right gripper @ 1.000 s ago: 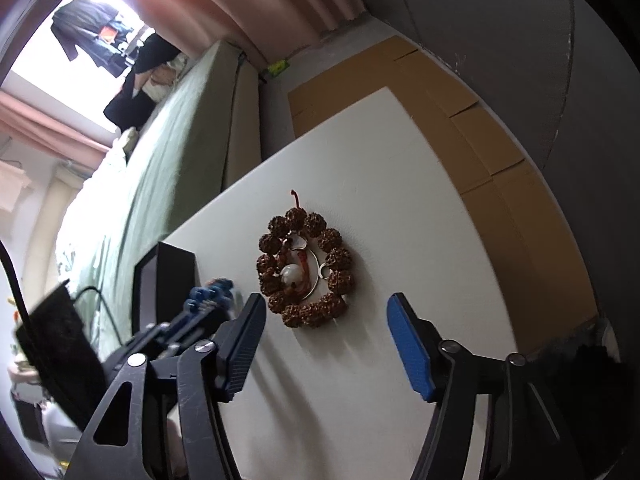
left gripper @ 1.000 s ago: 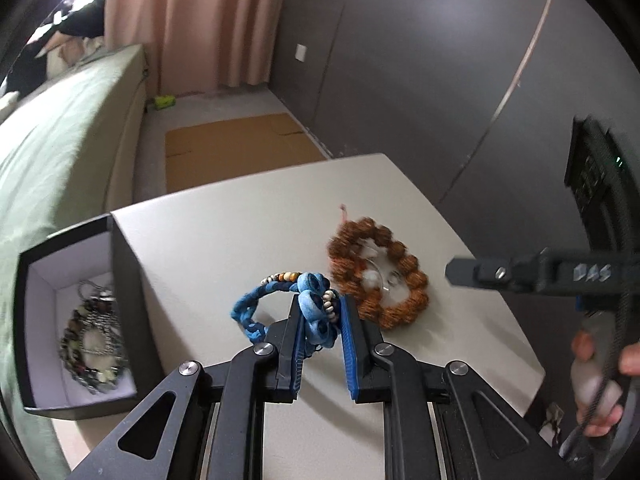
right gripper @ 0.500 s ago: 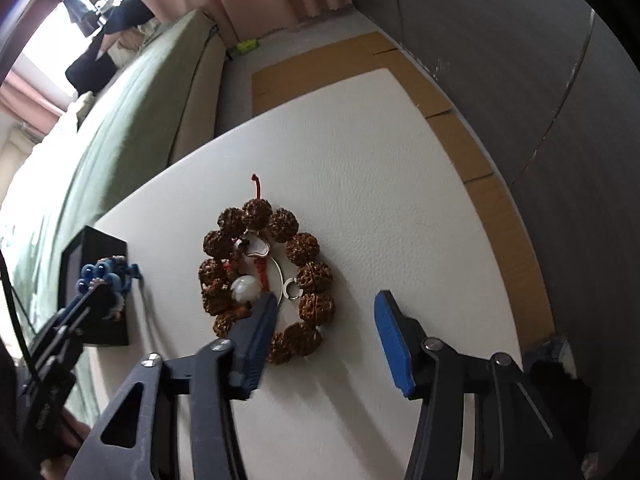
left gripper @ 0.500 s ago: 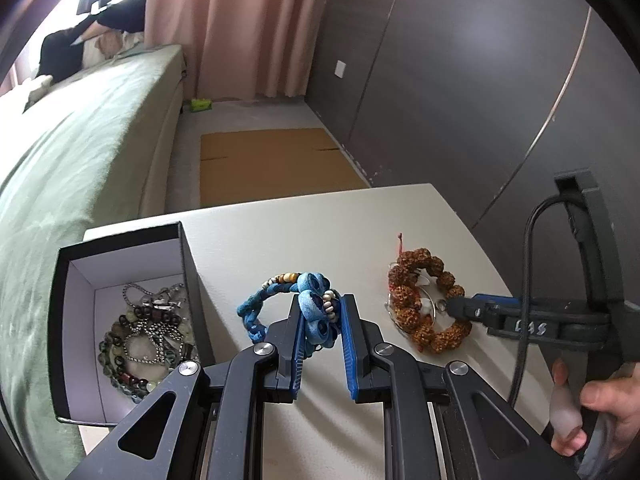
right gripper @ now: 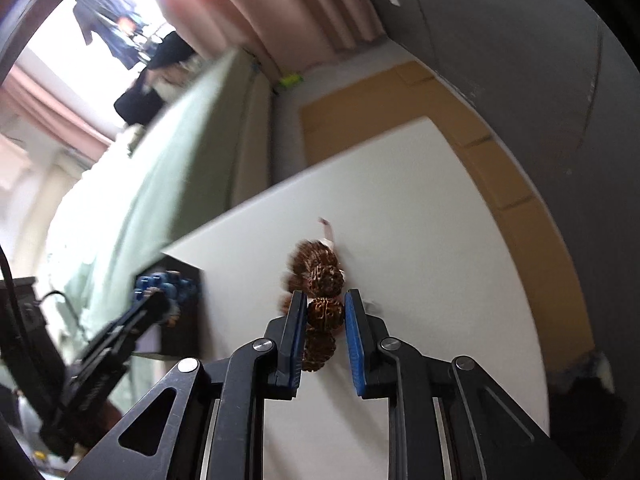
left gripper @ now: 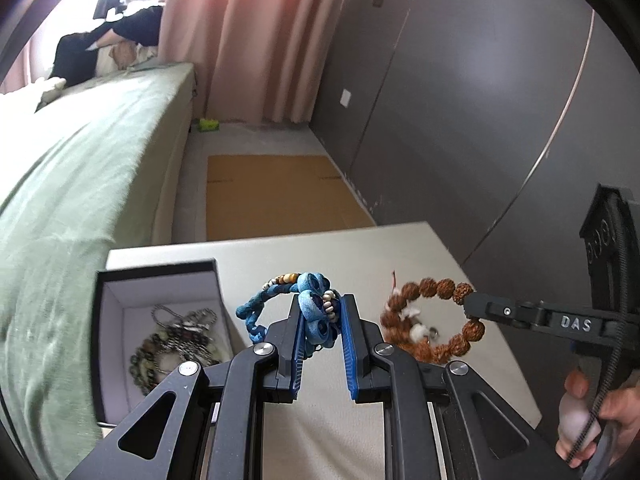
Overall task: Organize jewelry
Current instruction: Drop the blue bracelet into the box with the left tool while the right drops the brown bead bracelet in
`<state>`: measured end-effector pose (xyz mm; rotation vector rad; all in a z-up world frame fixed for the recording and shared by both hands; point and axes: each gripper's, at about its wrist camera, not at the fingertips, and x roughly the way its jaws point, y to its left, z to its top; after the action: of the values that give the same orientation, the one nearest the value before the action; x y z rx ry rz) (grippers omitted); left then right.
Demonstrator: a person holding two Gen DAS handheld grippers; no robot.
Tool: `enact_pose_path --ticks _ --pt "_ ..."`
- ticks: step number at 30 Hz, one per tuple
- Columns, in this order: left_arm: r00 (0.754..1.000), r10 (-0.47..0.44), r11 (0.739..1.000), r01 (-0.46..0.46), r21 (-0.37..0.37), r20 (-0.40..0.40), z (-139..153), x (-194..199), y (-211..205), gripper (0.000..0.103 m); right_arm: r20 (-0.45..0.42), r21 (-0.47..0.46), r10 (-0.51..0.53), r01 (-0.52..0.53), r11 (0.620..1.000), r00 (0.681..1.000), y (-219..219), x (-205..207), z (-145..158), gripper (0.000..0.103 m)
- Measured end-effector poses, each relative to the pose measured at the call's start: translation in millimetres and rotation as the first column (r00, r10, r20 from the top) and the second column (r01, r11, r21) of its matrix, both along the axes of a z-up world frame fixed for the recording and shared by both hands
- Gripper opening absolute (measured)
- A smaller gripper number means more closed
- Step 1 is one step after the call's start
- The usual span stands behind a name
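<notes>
My left gripper (left gripper: 320, 306) is shut on a blue braided bracelet (left gripper: 310, 292) with wooden beads and holds it above the white table (left gripper: 320, 248), just right of the black box (left gripper: 160, 276). That open box holds several chains and bead strings (left gripper: 176, 336). My right gripper (right gripper: 325, 308) has its jaws closing, with the pads pressed on a bead of the brown bead bracelet (right gripper: 322, 276). In the left wrist view the brown bracelet (left gripper: 428, 288) hangs as a ring from the right gripper (left gripper: 472, 304). Blur hides whether its lower beads touch the table.
A green bed (left gripper: 80, 168) runs along the table's left side. Cardboard (left gripper: 276, 196) lies on the floor beyond the table's far edge. A grey wall (left gripper: 460, 120) stands to the right. A person's hand (left gripper: 600, 420) holds the right gripper's handle.
The right gripper closed onto the brown bracelet and raised it off the table. The left gripper carried the blue bracelet up and toward the box, which now shows more.
</notes>
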<state>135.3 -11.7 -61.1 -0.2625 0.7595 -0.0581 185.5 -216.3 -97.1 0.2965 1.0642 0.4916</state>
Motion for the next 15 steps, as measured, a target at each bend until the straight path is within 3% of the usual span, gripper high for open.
enact_pose_path --ticks 6,15 --pt "0.998 0.039 0.999 -0.038 -0.023 0.055 22 -12 21 0.017 0.105 0.071 0.053 -0.060 0.996 0.993 23 -21 26 0.020" --pt "0.990 0.107 0.994 -0.103 -0.040 0.092 35 -25 49 0.017 0.171 0.157 0.084 -0.111 0.981 0.982 53 -27 41 0.020"
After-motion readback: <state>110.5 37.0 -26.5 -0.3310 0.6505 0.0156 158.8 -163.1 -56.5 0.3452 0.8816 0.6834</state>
